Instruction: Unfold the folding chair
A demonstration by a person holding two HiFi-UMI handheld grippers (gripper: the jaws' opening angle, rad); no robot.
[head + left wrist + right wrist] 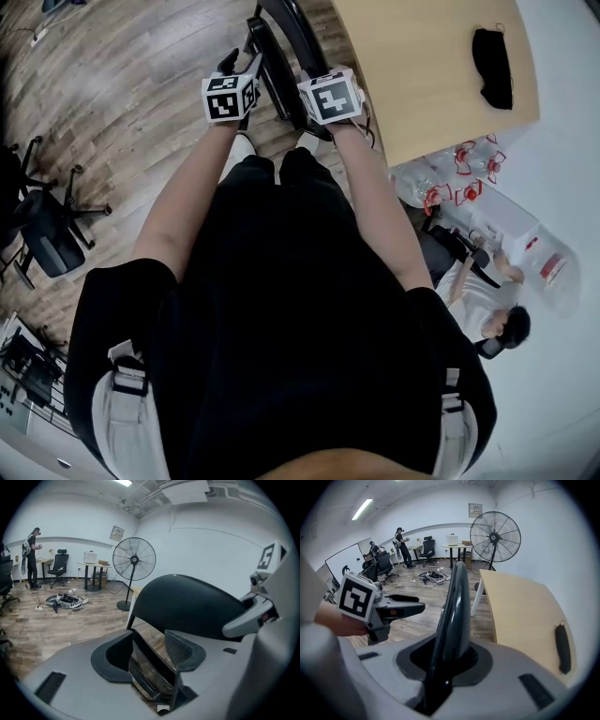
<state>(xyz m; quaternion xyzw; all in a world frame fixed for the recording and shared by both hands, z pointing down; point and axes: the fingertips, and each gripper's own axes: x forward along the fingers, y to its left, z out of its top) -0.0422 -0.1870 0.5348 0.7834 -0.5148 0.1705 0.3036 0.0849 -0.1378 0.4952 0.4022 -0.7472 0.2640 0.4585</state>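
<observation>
The black folding chair (281, 56) stands on the wood floor in front of me, beside a table. In the right gripper view its thin backrest edge (452, 606) rises straight out of my right gripper (449, 660), which is shut on it. In the left gripper view the curved backrest (187, 604) fills the middle. Below it the glossy black seat panel (152, 667) lies between the pads of my left gripper (149, 660) and spans the narrow gap from pad to pad. In the head view both marker cubes, left (230, 97) and right (330, 97), sit side by side at the chair.
A light wooden table (431, 66) with a black mask (492, 66) stands right of the chair. A pedestal fan (495, 534) is behind it. An office chair (47, 225) is at my left; water bottles (459, 173) and a seated person (487, 309) at my right.
</observation>
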